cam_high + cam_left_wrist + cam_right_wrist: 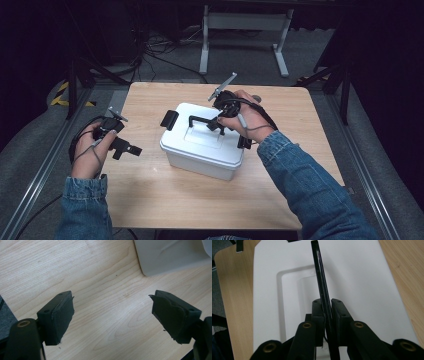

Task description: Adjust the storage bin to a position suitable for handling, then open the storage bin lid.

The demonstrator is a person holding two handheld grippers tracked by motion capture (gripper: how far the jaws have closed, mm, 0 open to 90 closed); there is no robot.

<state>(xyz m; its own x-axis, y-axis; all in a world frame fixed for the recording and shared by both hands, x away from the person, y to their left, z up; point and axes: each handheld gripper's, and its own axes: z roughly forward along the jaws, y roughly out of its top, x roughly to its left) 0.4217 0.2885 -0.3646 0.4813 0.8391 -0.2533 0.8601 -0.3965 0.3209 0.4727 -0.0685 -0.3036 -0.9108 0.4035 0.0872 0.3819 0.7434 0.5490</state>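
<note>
The left claw (131,149) is hovering spread over the bench (150,195), empty, just beside the white box (200,150) sitting mid-bench. The right claw (327,315) is pinching the box's thin black handle (320,272), raised upright. Judging by looks, the plastic box is stiff, fairly light and slippery-sided, so the handle's middle is offering the surest hold.

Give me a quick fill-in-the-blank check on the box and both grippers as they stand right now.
1. The right gripper has its fingers shut on the black ____ of the lid.
2. The left gripper is ____, with nothing between its fingers.
3. The white box stands on a ____ table.
4. The left gripper hovers over bare table to the ____ of the box in the high view.

Missing words: handle; open; wooden; left
</note>
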